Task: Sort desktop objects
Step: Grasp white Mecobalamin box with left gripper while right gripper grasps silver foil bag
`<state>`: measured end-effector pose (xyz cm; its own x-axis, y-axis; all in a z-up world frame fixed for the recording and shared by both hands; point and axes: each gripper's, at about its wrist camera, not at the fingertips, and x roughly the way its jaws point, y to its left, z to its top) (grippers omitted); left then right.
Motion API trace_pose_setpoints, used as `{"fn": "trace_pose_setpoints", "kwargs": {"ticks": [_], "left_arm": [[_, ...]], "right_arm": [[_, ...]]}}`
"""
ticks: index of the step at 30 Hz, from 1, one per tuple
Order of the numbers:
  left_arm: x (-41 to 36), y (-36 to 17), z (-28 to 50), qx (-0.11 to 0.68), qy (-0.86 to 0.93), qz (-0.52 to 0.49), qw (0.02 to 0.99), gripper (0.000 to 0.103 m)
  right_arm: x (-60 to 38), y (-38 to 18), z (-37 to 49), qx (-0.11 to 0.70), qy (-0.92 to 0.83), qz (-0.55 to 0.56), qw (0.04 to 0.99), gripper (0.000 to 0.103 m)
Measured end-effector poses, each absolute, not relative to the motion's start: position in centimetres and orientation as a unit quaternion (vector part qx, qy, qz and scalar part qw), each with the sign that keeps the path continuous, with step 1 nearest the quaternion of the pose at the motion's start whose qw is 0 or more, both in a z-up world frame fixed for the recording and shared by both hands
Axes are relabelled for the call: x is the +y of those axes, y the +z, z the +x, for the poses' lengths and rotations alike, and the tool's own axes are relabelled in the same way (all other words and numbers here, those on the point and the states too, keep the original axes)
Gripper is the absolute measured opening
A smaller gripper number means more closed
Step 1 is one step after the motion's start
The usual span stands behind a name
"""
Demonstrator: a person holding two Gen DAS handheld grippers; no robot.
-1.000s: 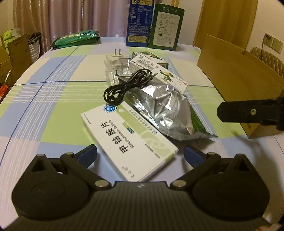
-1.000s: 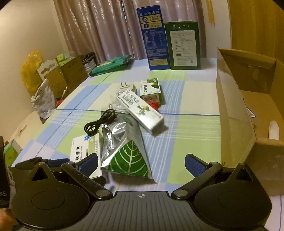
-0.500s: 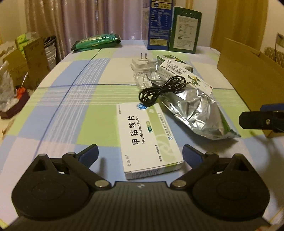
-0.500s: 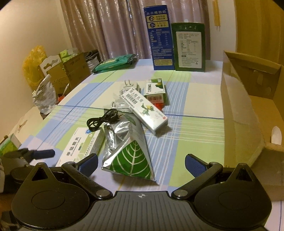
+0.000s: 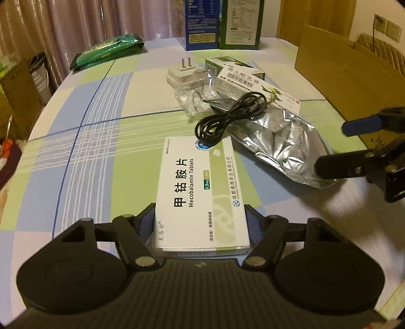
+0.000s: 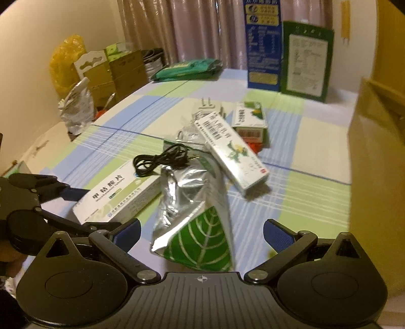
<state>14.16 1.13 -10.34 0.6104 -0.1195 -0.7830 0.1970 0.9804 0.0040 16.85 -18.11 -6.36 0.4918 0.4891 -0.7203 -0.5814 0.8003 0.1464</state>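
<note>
A white Mecobalamin tablet box (image 5: 200, 187) lies on the checked tablecloth. My left gripper (image 5: 198, 220) straddles its near end; the jaws are closing and both pads lie against the box's long sides. In the right wrist view the same box (image 6: 119, 192) sits between the fingers of the left gripper (image 6: 88, 210). My right gripper (image 6: 201, 234) stands open, with the near end of a silver pouch with a green leaf print (image 6: 192, 210) between its fingers, untouched. A black coiled cable (image 5: 227, 119) rests partly on the tablet box and the pouch (image 5: 283, 144).
Behind the pouch lie a long white ointment box (image 6: 233, 151), a green-and-white box (image 6: 249, 119), a white plug charger (image 5: 182, 73) and a clear bag (image 5: 195, 103). An open cardboard box (image 6: 374, 164) stands on the right. Two tall cartons (image 5: 202, 22) and a green packet (image 5: 106, 50) stand at the back.
My left gripper has moved forward over the tablet box and its jaws have narrowed onto the box's sides. My right gripper has come closer to the silver pouch.
</note>
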Motion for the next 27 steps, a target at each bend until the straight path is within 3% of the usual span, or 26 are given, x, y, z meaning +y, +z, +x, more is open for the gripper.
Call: {"fn": "trace_pose_setpoints", "kwargs": {"ticks": [15, 27], "left_arm": [[1.7, -10.6, 15.3, 0.433, -0.104, 0.053, 0.894, 0.069], [1.4, -10.5, 15.9, 0.43, -0.106, 0.047, 0.896, 0.069]], "right_arm": [[-15.0, -9.2, 20.1, 0.425, 0.328, -0.11, 0.836, 0.098], [-14.4, -9.6, 20.2, 0.425, 0.325, -0.128, 0.835, 0.058]]}}
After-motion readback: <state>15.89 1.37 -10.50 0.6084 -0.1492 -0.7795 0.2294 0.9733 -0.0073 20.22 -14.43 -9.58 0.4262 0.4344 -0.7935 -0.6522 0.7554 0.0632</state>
